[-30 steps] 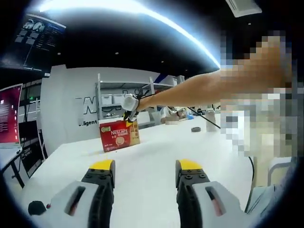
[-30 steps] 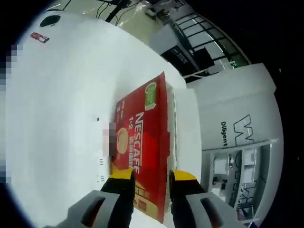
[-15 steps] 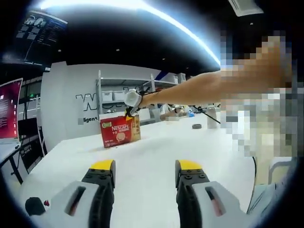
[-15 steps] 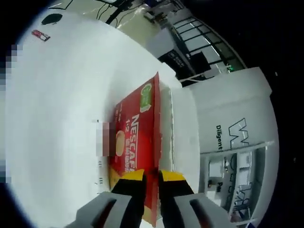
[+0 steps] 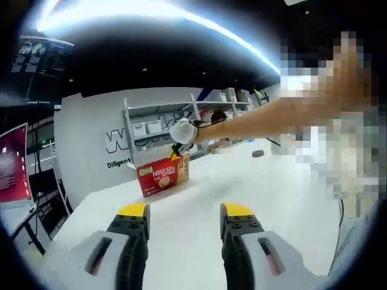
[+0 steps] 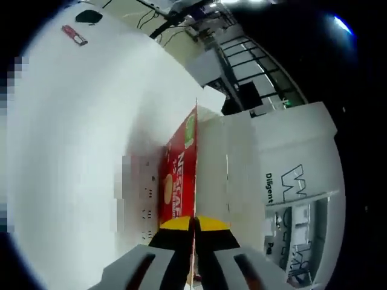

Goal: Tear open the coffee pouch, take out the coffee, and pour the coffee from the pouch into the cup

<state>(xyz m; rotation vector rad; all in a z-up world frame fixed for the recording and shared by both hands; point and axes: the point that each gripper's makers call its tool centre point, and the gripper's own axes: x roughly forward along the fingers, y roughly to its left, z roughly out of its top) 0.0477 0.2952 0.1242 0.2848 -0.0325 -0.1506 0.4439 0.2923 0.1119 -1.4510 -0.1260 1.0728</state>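
Right gripper: your jaws are pressed together on the top edge of the red coffee box, yellow tips meeting on the thin card wall or flap. In the left gripper view the same grip shows from afar: your right gripper sits at the box's upper right corner, your arm stretched out to it.

Left gripper: jaws spread apart, nothing between them, hovering low over the near part of the white table, well short of the box.

Box stands upright on the far left part of the table, near the back edge, a white wall behind it. In the right gripper view the top looks partly opened, pale inner card beside the red face. No pouch or cup can be made out. A small red item and a dark object lie well apart at the table's other end.

Step in hand, as it reads: getting the box open to reach a pouch; tearing and pouring are not yet begun.

Next move likely calls for drawing the pinched flap up and back. The box looks light and may lift or slide, so bring your left gripper forward to steady it.
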